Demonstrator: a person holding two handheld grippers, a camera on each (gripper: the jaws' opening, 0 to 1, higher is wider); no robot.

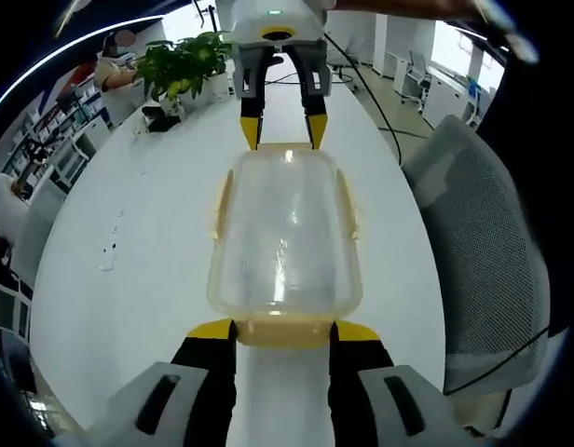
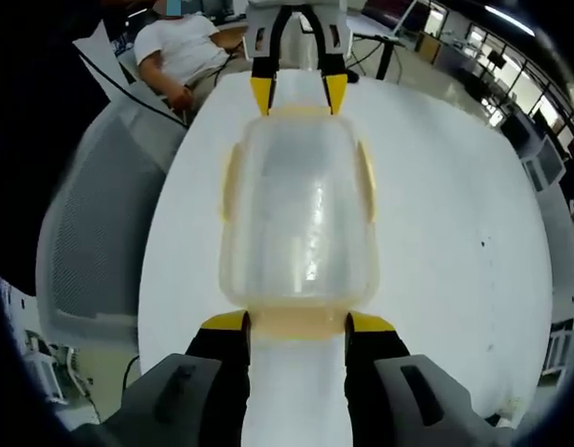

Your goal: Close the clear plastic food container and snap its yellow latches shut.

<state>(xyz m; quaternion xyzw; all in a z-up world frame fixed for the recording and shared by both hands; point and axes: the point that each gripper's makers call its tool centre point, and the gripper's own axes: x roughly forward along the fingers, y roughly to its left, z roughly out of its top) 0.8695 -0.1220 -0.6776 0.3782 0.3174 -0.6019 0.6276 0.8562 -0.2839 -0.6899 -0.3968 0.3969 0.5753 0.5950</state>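
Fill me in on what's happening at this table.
A person is working a clear plastic food container on a white table with a hand-held tool at each end. The left tool has its open jaws astride the yellow latch at one end, and the right tool does the same at the opposite end. The lid sits on the container. A potted plant stands further along the table, and a grey chair is beside it.
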